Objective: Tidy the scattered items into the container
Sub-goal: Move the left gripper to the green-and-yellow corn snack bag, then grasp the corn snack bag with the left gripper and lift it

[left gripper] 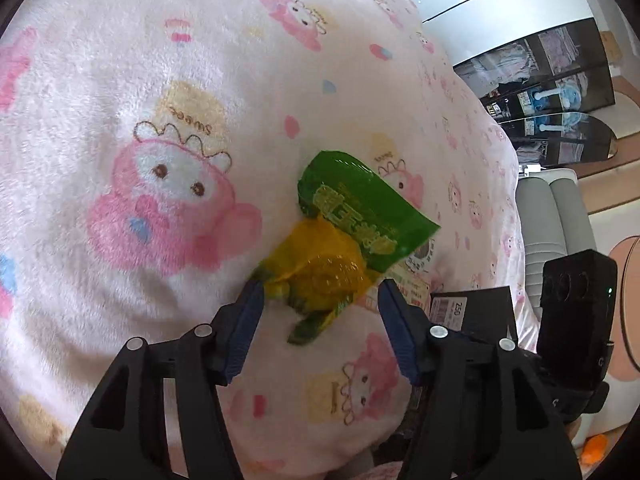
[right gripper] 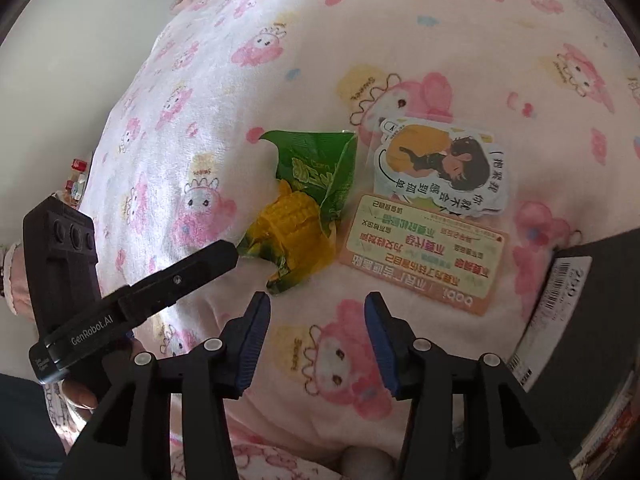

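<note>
A green and yellow corn snack packet (left gripper: 340, 240) lies on the pink cartoon blanket (left gripper: 160, 80). My left gripper (left gripper: 320, 294) is open, its blue-padded fingers on either side of the packet's yellow lower end. In the right wrist view the same packet (right gripper: 304, 204) lies ahead of my open, empty right gripper (right gripper: 316, 302); the left gripper's finger (right gripper: 192, 268) reaches to it from the left. An orange card (right gripper: 424, 256) and a cartoon sticker (right gripper: 440, 168) lie to the packet's right. A black box (right gripper: 592, 312) sits at the right edge.
The black box with a barcode label also shows in the left wrist view (left gripper: 472, 308), beside the right gripper's body (left gripper: 576, 300). Beyond the blanket's right edge are a grey seat (left gripper: 548, 220) and dark glass shelves (left gripper: 552, 80).
</note>
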Tool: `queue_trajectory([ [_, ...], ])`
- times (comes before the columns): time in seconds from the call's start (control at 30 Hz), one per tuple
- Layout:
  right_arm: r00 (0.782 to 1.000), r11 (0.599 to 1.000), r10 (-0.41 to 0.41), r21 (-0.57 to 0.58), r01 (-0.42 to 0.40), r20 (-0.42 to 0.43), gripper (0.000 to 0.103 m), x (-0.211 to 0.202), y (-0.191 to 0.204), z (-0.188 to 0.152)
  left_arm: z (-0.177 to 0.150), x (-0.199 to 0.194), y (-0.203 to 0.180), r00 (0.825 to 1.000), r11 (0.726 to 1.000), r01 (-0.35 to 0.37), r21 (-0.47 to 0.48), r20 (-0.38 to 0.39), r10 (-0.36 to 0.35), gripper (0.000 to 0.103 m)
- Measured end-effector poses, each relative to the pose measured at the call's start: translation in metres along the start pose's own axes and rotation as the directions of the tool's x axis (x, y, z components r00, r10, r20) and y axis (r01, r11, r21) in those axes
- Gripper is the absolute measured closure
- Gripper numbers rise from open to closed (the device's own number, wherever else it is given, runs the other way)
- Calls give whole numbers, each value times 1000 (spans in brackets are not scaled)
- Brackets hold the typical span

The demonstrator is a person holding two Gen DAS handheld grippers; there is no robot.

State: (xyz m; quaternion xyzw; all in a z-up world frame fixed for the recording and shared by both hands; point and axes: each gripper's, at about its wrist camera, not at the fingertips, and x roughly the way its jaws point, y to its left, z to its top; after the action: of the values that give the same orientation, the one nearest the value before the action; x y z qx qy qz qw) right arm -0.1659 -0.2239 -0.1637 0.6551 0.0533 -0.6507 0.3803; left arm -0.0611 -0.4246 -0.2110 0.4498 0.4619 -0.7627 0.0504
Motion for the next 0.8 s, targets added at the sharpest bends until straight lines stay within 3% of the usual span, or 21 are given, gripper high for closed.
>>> queue_trajectory([
  [0.1, 998, 999, 29, 19, -28, -56, 57, 24, -4, 12, 14, 17, 3, 1000, 1000, 16, -8, -26, -16, 39],
  [0.23, 996, 998, 37, 45, -33, -81, 56, 44, -7, 20, 24, 34, 6, 999, 1000, -18, -6, -32, 18, 36],
  [0.33, 994, 997, 60, 57, -55, -91, 50, 56, -7, 24, 19, 44, 5, 999, 999, -29, 20, -35, 30, 30],
  [0.4, 993, 996, 76, 46, -72, -87, 50, 61, -4, 25, 15, 43, 4, 999, 999, -24, 24, -32, 25, 33],
  [0.47, 994, 996, 87, 19, -86, -72, 64, 61, 1, 24, 12, 37, 0, 999, 999, -20, 33, -35, 21, 39],
  [0.57, 996, 997, 83, 7, -83, -22, 68, 45, 6, 17, 4, 16, -11, 1000, 998, 27, 50, -10, -27, 47],
  [0.8, 978, 989, 145, -44, -140, 152, 68, -53, 21, -33, -35, -43, -74, 983, 972, 181, 148, 9, -185, 47],
])
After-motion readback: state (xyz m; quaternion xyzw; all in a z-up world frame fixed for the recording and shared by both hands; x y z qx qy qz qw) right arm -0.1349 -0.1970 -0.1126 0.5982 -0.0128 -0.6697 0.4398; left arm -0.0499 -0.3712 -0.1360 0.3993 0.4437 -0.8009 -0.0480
